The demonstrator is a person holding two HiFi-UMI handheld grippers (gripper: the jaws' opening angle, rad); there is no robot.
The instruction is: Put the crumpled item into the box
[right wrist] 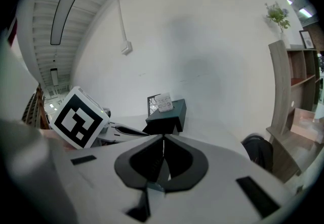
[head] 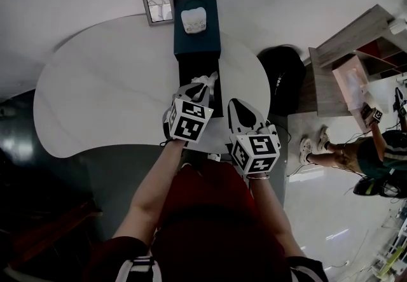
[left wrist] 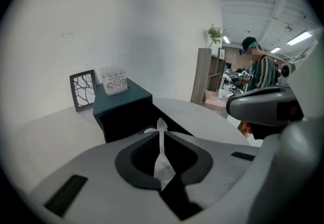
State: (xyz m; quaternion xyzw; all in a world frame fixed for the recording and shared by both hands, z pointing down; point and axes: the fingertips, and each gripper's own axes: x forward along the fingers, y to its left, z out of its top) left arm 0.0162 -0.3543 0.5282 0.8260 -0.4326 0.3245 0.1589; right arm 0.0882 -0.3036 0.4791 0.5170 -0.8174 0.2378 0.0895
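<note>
Reaching over the worktop's [head: 108,90] near edge, the left hand-held gripper [head: 202,88] has its jaws closed on the crumpled paper [head: 208,79] at the box's [head: 197,42] open near end. The right hand-held gripper [head: 234,105] hovers beside it, jaws together, empty.

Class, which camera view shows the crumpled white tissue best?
The left gripper view: the crumpled tissue stands full length, pinched in the shut left hand-held gripper. The head view shows only its white tip past the jaws; the right gripper view does not show it.
</note>
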